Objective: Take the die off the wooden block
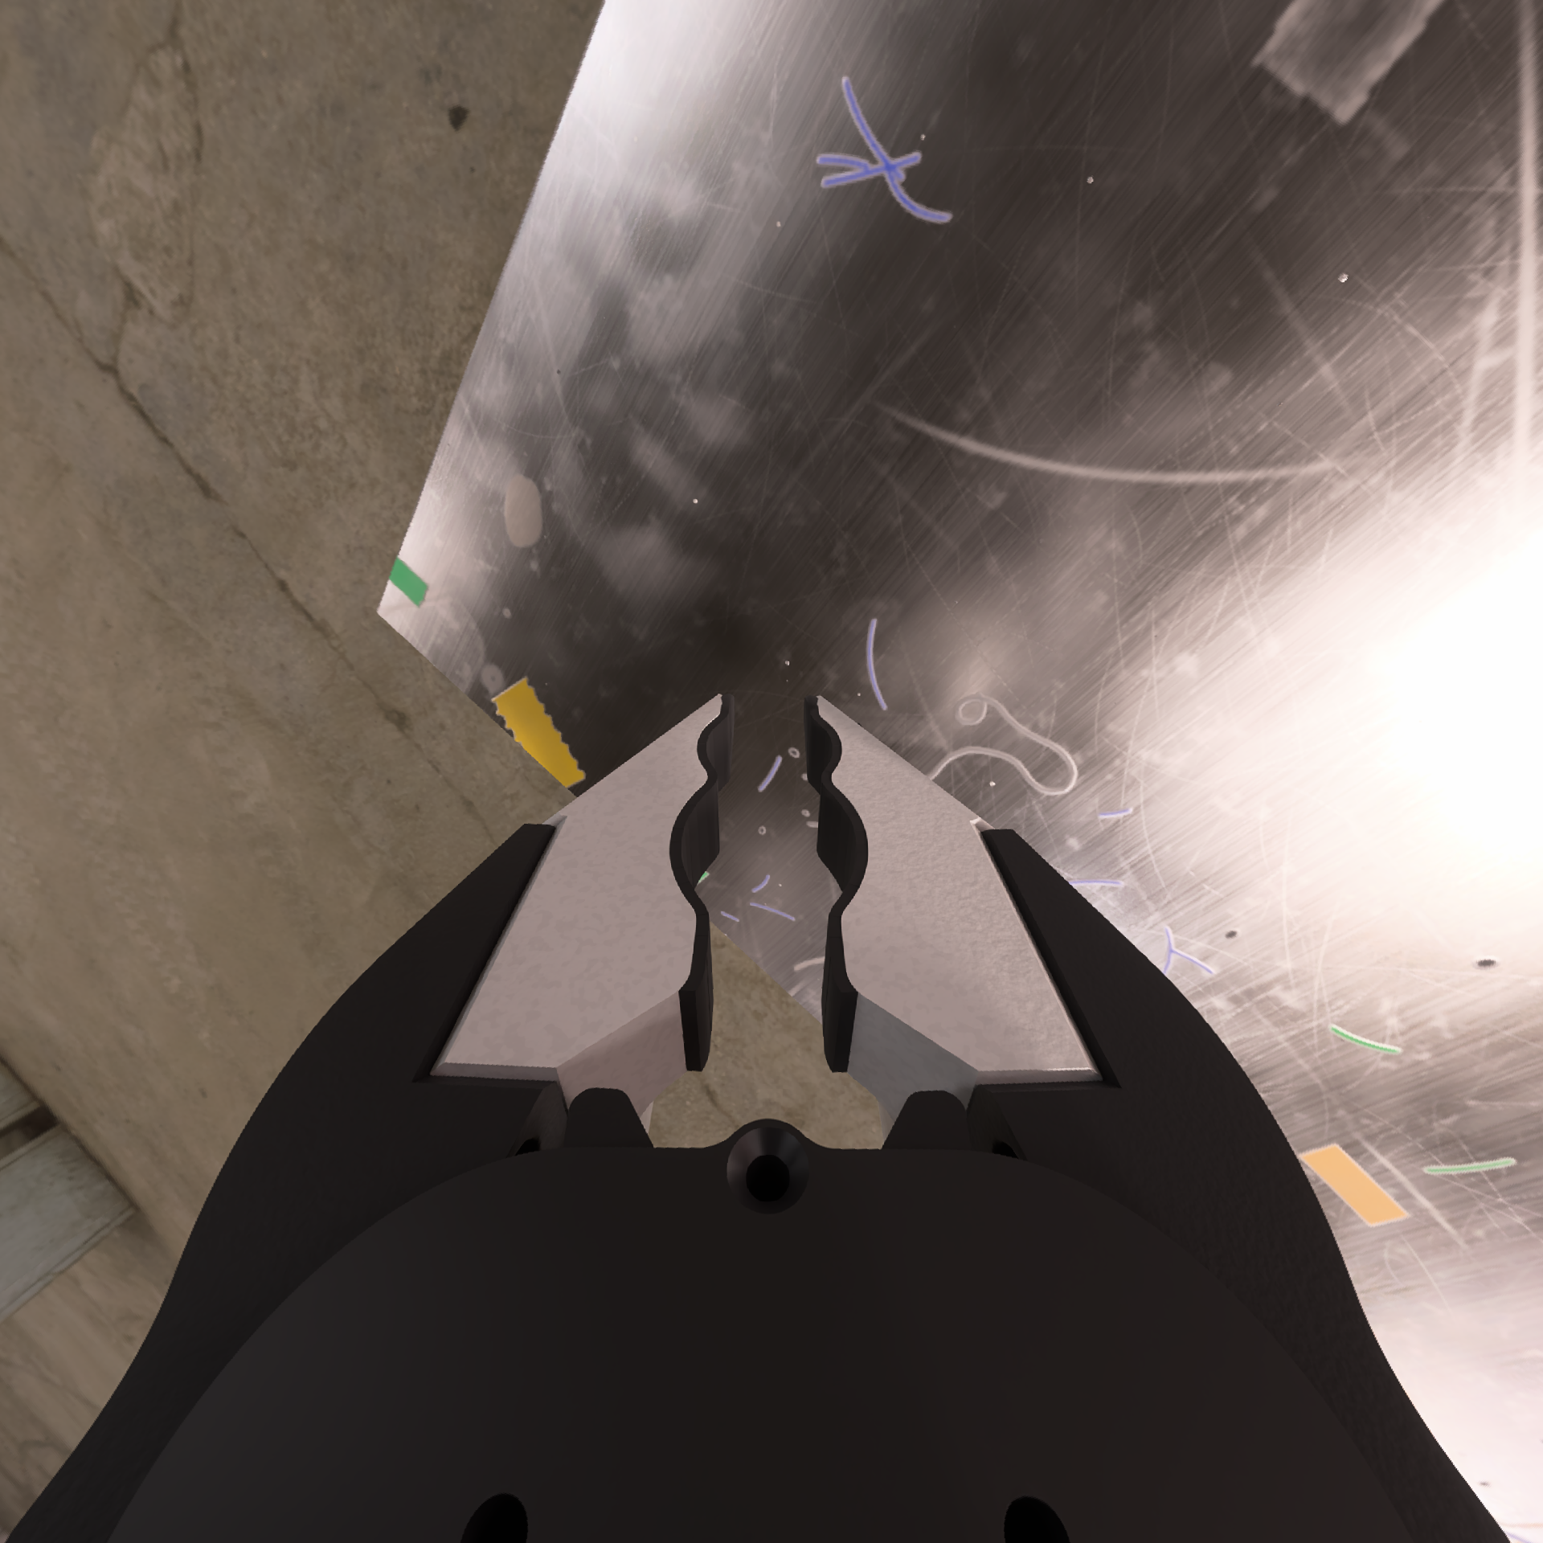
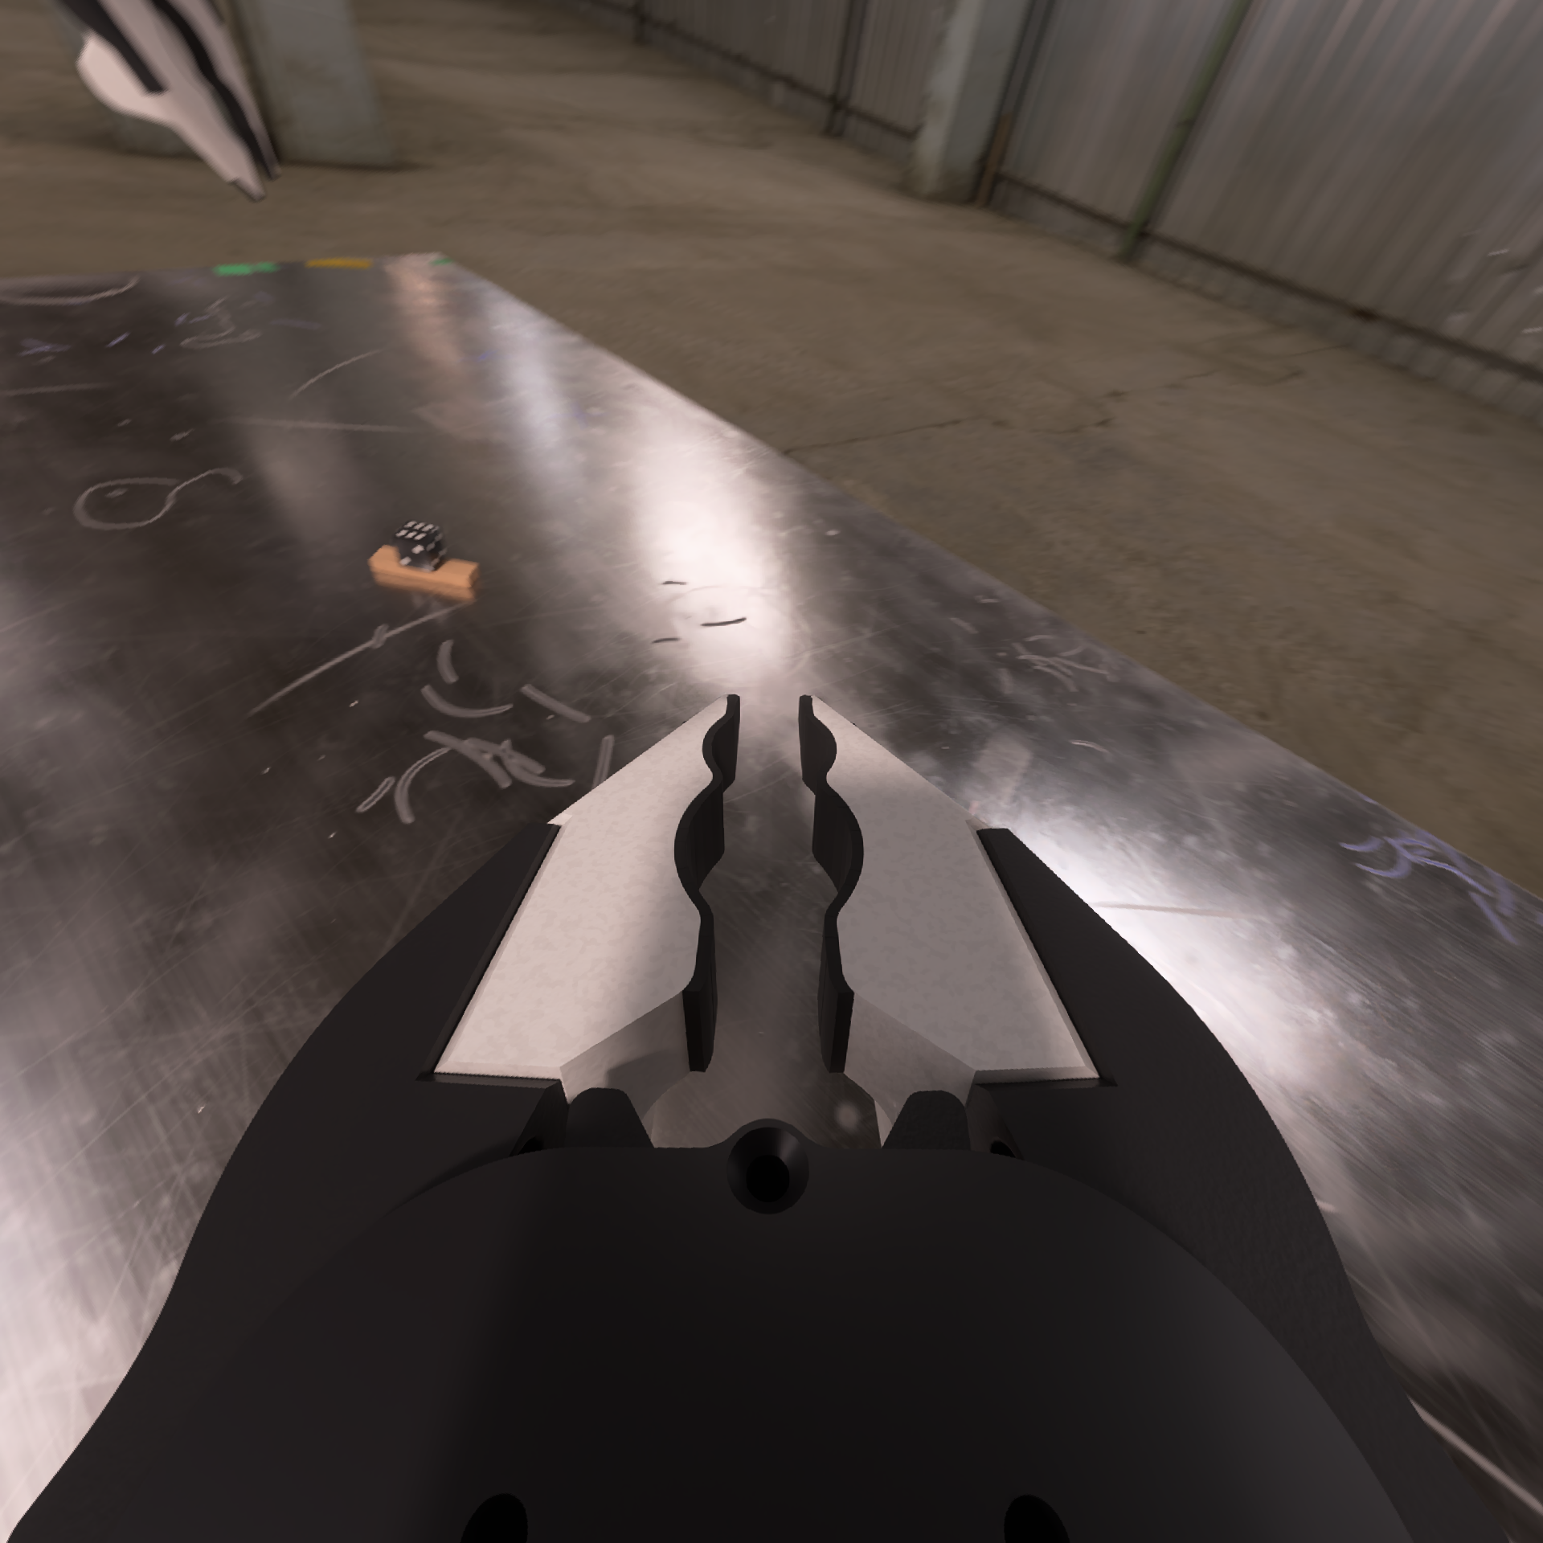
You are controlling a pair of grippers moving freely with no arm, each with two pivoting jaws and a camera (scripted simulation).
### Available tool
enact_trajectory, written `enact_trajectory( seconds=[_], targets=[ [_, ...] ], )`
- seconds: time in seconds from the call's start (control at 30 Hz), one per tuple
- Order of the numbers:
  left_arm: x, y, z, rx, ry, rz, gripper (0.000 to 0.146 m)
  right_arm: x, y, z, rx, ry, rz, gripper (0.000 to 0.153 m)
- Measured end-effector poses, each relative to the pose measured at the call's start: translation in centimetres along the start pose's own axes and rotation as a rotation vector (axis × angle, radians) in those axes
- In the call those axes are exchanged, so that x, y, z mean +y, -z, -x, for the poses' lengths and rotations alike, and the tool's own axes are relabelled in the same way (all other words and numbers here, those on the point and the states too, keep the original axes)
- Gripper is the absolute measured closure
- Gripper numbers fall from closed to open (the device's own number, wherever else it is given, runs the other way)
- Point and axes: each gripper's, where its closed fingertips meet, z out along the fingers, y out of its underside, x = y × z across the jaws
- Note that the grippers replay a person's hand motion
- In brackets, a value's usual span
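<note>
While nothing is gripped yet, you're at the approach step: the die (image 2: 419, 538) sits on top of the wooden block (image 2: 426, 574), dark w/ pale pips, toward the block's left half. The block lies flat on the scratched metal surface (image 2: 918, 751), well left of and ahead of your right tongs (image 2: 769, 701).

Going left to right in the right wrist view: the left tongs (image 2: 192, 92) hang high at the top-left corner, well apart from the block. Next come chalk-like scribbles on the surface, then block and die, then a bright glare band, then your right tongs centre frame. Both pairs stand apart w/ a narrow gap and nothing between them; in the left wrist view the left tongs (image 1: 768, 701) point down at a corner of the surface, w/ bare concrete floor (image 1: 209, 501) to the left. No die or block shows in that view.

Next move, as I judge it: swing the right tongs left and forward, and line the jaws either side of the die above the block's top face. The gap looks about die-width, but the die is small in frame, so I can't say if it needs widening. Close on the die only and lift straight up. Don't nudge the block.

Nothing stands in the path. Coloured tape bits (image 2: 338, 264) at the far edge are well clear. Glare may hide the die's edges as you close in.
</note>
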Motion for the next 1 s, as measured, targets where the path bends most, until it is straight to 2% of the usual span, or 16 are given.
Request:
enact_trajectory(
  seconds=[0.17,0.33,0.57,0.67,0.77,0.9,1.0],
  targets=[
    [-0.2,-0.4,0.3,-0.034,-0.006,0.000,0.130,-0.8,2.5,-2.8,0.166,-0.051,-0.057,0.141],
    [0.1,-1.1,0.7,-0.046,0.008,0.044,0.130,0.2,4.3,-4.6,0.254,-0.102,-0.066,0.142],
    [2.1,-4.1,0.7,0.028,0.065,0.197,0.128,0.4,4.1,-4.3,0.242,-0.083,-0.062,0.142],
    [2.3,-4.9,0.5,0.068,0.093,0.203,0.128,0.2,4.0,-4.1,0.228,-0.081,-0.070,0.142],
    [2.5,-4.8,-0.3,0.130,0.110,0.216,0.134,0.2,4.0,-3.9,0.214,-0.083,-0.075,0.142],
    [3.2,-4.2,-1.5,0.175,0.050,0.266,0.140,0.1,4.0,-3.7,0.204,-0.079,-0.077,0.142],
    [2.2,-2.4,-1.5,0.113,0.023,0.219,0.140,-0.2,4.2,-3.6,0.203,-0.072,-0.088,0.142]
  ],
)
